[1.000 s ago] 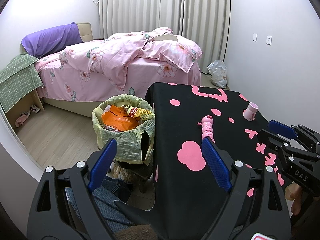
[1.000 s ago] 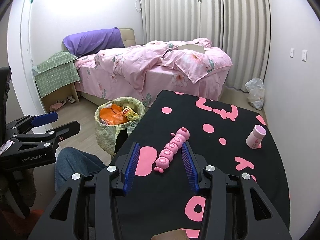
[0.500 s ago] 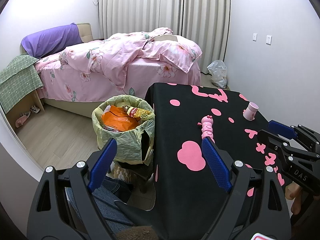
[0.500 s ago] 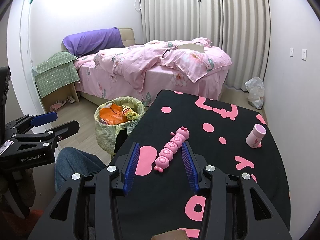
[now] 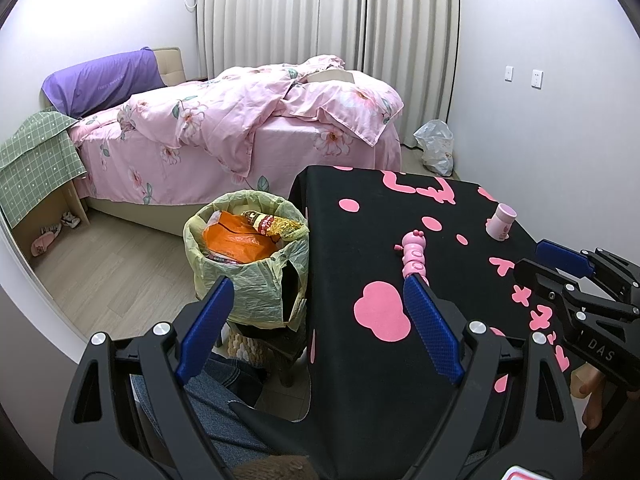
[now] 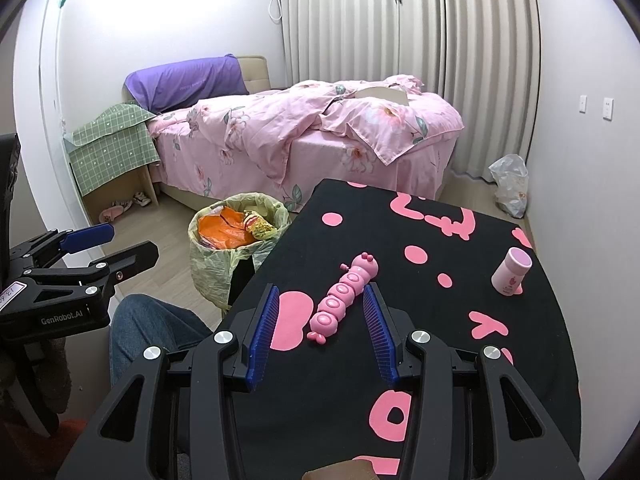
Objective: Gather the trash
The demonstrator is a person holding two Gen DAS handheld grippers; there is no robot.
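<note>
Right wrist view is showing the right gripper (image 6: pixel 320 330) gaping, empty, around a pink caterpillar toy (image 6: pixel 344 300) at frame centre: seemingly light, rigid, slick plastic, best pinched mid-body. The left gripper (image 5: pixel 316 330) is also gaping, empty.

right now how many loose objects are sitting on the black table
2: a pink caterpillar toy near the middle, and a small pink bottle toward the right edge. Nothing else shows on it.

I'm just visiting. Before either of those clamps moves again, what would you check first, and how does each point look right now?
1. Right gripper open: ok, nothing held.
2. Left gripper open: ok, nothing held.
3. Trash bin has room: not ok, wrappers reach the rim.
4. Trash left on the table: cannot tell; only a caterpillar toy and a pink cup show.
5. Cup upright: ok.
</note>
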